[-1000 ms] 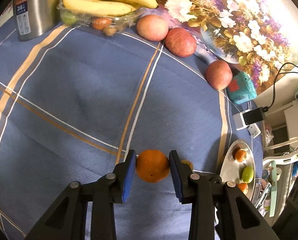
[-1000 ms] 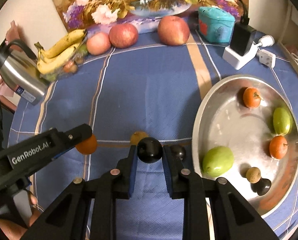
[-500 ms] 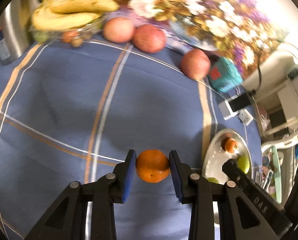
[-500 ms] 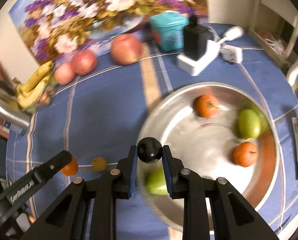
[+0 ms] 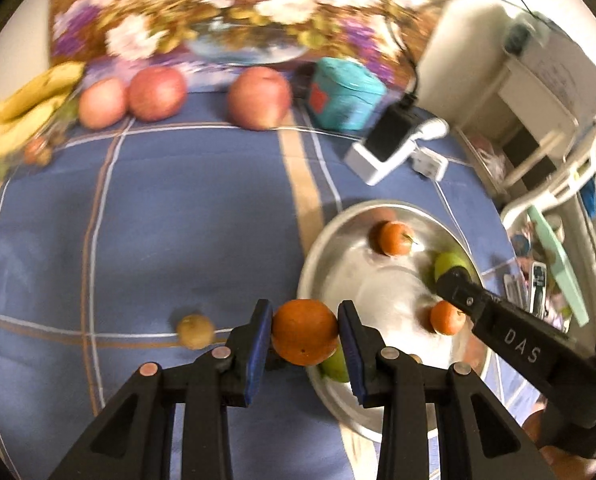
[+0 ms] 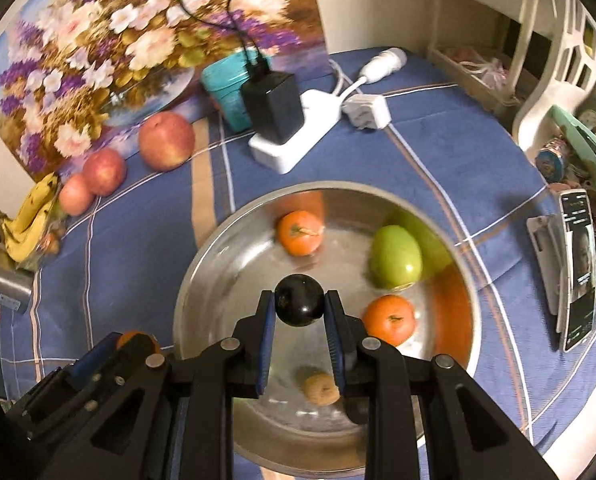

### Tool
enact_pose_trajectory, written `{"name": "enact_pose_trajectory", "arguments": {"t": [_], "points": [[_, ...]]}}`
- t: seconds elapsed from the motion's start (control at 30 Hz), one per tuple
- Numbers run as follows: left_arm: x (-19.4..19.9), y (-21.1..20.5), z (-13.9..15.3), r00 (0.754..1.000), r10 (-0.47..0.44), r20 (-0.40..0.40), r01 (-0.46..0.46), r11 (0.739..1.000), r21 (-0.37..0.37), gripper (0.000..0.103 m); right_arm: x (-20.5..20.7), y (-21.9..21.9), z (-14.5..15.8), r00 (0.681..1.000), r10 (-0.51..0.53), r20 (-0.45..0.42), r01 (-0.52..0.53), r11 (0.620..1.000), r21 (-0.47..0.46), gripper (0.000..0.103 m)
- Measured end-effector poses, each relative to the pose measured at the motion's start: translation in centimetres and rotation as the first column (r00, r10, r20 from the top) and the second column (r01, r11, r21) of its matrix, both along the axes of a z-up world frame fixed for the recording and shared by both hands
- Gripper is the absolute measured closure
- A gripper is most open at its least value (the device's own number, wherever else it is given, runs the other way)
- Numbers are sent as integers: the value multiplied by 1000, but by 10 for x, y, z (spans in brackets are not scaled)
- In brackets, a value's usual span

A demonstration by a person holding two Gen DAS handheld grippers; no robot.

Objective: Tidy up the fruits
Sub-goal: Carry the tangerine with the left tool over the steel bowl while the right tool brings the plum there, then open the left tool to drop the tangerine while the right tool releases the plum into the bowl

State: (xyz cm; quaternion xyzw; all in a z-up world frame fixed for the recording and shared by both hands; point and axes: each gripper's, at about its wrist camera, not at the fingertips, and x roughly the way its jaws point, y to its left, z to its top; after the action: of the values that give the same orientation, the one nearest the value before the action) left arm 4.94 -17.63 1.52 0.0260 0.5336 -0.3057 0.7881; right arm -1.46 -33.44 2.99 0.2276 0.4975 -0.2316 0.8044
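Carrying fruit toward the steel tray (image 6: 201, 264), the right claw (image 6: 300, 308) pinches a dark plum (image 6: 299, 300) above the tray's middle, ready to drop; the left claw (image 5: 305, 334) clamps an orange (image 5: 304, 332) just short of the rim.

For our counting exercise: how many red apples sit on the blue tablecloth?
3, all along the back edge by the flower painting: small apple nearest the bananas, middle apple, and largest apple beside the teal tin.
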Motion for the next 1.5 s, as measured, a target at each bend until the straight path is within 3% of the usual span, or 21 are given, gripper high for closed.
{"name": "enact_pose_trajectory", "arguments": {"t": [0.4, 0.93, 1.5], "points": [[-7, -44, -10, 993, -110, 50, 108, 993, 43, 67, 2, -16, -9, 1000, -17, -6, 17, 1000, 15, 77], [-12, -68, -30, 983, -173, 57, 166, 979, 119, 66, 6, -25, -37, 997, -33, -76, 37, 998, 53, 77], [-15, -64, -15, 981, -185, 52, 180, 980, 90, 55, -2, -27, -22, 997, -48, -56, 50, 998, 27, 76]]}}
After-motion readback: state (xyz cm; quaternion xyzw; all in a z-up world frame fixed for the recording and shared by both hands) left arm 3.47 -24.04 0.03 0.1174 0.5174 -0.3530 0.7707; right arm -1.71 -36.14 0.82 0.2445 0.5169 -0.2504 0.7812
